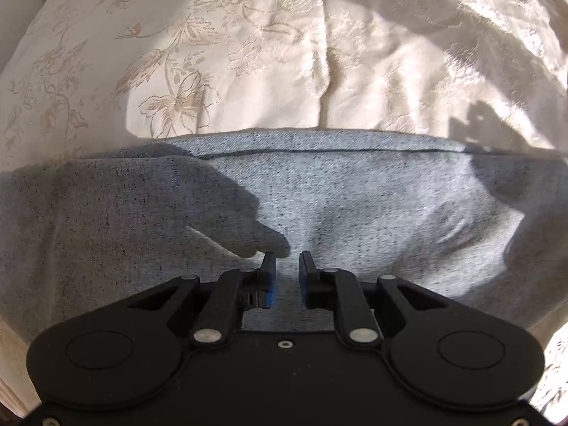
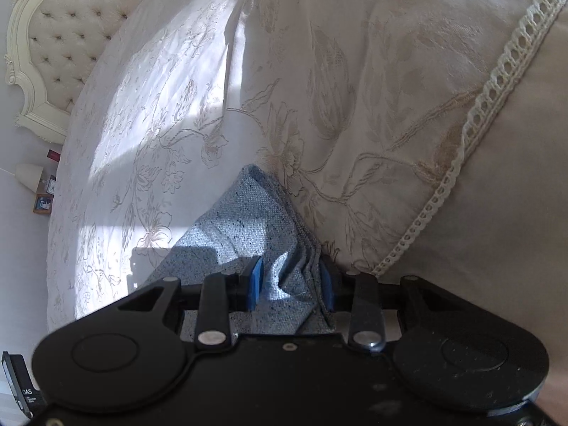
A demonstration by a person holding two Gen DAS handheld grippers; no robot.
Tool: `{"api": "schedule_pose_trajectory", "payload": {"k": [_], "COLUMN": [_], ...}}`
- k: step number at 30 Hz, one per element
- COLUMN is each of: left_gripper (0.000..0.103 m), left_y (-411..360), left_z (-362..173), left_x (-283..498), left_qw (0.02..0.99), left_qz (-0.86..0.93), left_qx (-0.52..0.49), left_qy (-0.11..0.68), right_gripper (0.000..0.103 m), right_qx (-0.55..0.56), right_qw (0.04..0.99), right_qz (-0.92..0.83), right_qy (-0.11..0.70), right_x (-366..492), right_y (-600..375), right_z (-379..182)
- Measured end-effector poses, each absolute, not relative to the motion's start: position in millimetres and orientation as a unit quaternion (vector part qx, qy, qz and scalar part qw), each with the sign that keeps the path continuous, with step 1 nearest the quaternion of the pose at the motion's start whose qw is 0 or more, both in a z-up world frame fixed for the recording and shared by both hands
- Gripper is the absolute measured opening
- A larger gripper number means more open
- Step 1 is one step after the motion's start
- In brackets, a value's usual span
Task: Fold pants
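Nearest in the left wrist view, the left claw hovers low over the pants with its blue pads a narrow gap apart and only flat cloth showing between them, so it is open and grips nothing. In the right wrist view, the right claw has its pads spread wider, and a bunched, many-layered edge of the pants stands up between them, pressed against the pad at 3 o'clock while the pad at 9 o'clock looks just clear of the cloth; I judge it open around that edge, not clamped. The pants are a pale blue-grey speckled denim-like weave, lying on the bed over an embroidered cream bedspread. They look soft and limp but of some weight, likely to drape and sag from any single hold and not slippery, nothing fragile; the stacked layers suggest they are already partly folded. The firmest hold would be a thick edge such as the one between the right pads, taken through all layers so none slides out. In the left view the long axis runs from 9 to 3 o'clock, the far edge a straight seam line toward 12. Which end is waist or hem cannot be told. Beyond, at 10 o'clock in the right view, stands a tufted headboard.
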State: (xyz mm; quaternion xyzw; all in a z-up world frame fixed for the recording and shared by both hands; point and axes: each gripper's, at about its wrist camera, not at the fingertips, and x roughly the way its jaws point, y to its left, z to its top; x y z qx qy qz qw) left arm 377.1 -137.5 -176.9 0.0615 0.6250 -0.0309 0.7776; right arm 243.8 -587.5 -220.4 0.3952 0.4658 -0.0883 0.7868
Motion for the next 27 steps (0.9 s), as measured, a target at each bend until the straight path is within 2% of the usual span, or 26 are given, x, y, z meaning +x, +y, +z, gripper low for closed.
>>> {"api": "schedule_pose_trajectory", "payload": {"k": [2, 3, 4, 14, 16, 21, 27], "left_gripper": [0.023, 0.023, 0.023, 0.023, 0.022, 0.022, 0.022], "left_y": [-149, -155, -162, -216, -218, -215, -193], "left_z": [-168, -167, -167, -220, -230, -221, -185], "left_x": [375, 375, 375, 413, 420, 420, 397], "left_qw": [0.782, 0.783, 0.784, 0.768, 0.761, 0.763, 0.777], "left_qz": [-0.045, -0.050, -0.056, -0.072, -0.067, -0.075, -0.079], "left_qx": [0.048, 0.045, 0.042, 0.065, 0.066, 0.061, -0.008], "left_qy": [0.619, 0.618, 0.617, 0.633, 0.641, 0.639, 0.624], "right_gripper": [0.035, 0.028, 0.011, 0.012, 0.015, 0.027, 0.029], "right_qx": [0.388, 0.379, 0.367, 0.340, 0.333, 0.289, 0.304], "right_qw": [0.789, 0.792, 0.796, 0.811, 0.813, 0.823, 0.804], "right_qz": [-0.075, -0.071, -0.070, -0.066, -0.061, -0.063, -0.067], "right_qy": [0.469, 0.474, 0.476, 0.471, 0.474, 0.485, 0.506], "right_x": [242, 241, 240, 239, 240, 248, 266], "right_y": [-585, -583, -581, -570, -568, -565, -568], "right_z": [-220, -220, -219, -219, -218, -213, -223]}}
